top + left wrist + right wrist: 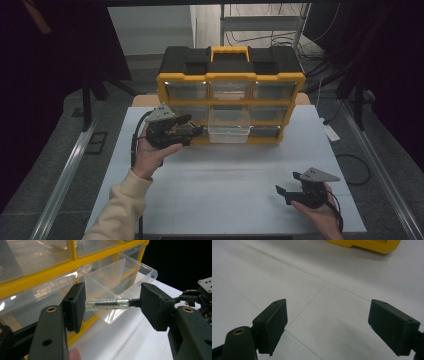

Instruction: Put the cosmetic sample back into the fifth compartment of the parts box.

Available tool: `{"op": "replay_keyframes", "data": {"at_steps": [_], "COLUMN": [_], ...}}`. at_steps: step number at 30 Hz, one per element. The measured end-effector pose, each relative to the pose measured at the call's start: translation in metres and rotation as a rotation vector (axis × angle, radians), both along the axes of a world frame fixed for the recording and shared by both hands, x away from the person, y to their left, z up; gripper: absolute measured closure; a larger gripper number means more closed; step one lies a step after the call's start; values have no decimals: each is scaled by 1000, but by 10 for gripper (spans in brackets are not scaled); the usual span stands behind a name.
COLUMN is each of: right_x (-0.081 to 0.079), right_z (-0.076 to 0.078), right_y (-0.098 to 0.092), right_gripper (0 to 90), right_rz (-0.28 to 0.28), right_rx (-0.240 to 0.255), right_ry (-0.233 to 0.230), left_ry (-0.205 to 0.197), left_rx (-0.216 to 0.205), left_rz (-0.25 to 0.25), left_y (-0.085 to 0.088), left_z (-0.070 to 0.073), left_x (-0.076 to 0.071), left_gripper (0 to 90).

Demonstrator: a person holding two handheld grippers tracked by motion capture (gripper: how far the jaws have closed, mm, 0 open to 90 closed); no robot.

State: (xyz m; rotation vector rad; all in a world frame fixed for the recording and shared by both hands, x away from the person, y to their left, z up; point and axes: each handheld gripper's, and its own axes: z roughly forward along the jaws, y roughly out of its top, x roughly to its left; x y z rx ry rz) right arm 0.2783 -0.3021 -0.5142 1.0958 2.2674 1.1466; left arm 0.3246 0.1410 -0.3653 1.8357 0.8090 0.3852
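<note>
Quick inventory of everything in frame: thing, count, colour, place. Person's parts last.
organiser case: 1, yellow frame with black top and clear drawers, far middle of the table, upright.
pulled-out drawer: 1, clear, divided inside, bottom row middle of the case, sticking out toward the person.
glass vial: 1, clear with a dark end and fine print, held level end to end between the left gripper's pads, in front of the open drawer.
table: 1, white, under everything.
white block on a cable: 1, floor right of the table; cannot tell what it is.
left gripper: 1, black, left of the drawer, shut on the vial.
right gripper: 1, black, near right of the table, jaws open, nothing between them.
</note>
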Motion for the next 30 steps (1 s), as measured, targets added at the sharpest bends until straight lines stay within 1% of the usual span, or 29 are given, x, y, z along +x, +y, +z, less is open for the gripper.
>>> {"op": "replay_keyframes", "data": {"at_steps": [8, 10, 14, 22, 25, 30], "right_x": [0, 0, 0, 0, 0, 0], "right_z": [0, 0, 0, 0, 0, 0], "right_y": [0, 0, 0, -1, -1, -1], "right_gripper": [161, 161, 161, 161, 161, 161], "right_rz": [-2, -1, -3, -1, -3, 0], "right_rx": [2, 4, 2, 6, 0, 8], "right_ry": [1, 1, 0, 0, -3, 2], "left_ry": [-9, -12, -19, -16, -15, -14], "left_rx": [2, 6, -1, 16, 13, 13], "left_rz": [6, 2, -10, -19, -21, -23], "left_y": [-1, -5, -7, -18, -20, -25], "left_z": [6, 7, 10, 9, 10, 11], "left_x": [3, 4, 5, 11, 13, 17], "left_gripper": [397, 397, 397, 397, 397, 397]}}
